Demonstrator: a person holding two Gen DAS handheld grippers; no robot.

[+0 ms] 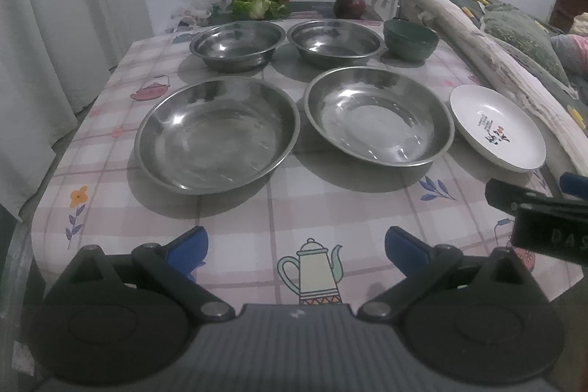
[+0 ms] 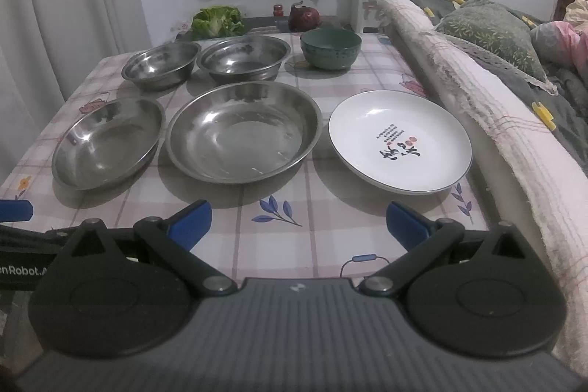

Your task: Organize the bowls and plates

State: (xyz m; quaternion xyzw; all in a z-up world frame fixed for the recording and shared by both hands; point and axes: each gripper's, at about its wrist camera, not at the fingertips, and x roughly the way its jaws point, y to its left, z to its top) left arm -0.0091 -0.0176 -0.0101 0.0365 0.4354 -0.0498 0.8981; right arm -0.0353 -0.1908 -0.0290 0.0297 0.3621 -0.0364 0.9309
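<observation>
Table (image 2: 330, 219) w/ steel plates (image 2: 244, 135), steel bowls (image 2: 244, 57), green bowl (image 2: 330, 52), white plate (image 2: 398, 142); your left gripper (image 1: 296, 245) & right gripper (image 2: 297, 223) both spread wide, empty.

The room is dimly and evenly lit. Soft shadows are cast beneath the steel dishes (image 1: 217, 135), whose insides carry pale glare. Both views are grainy, and edges are bent by fisheye distortion.

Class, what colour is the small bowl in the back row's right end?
Dark green bowl, clearest in the right wrist view.
</observation>
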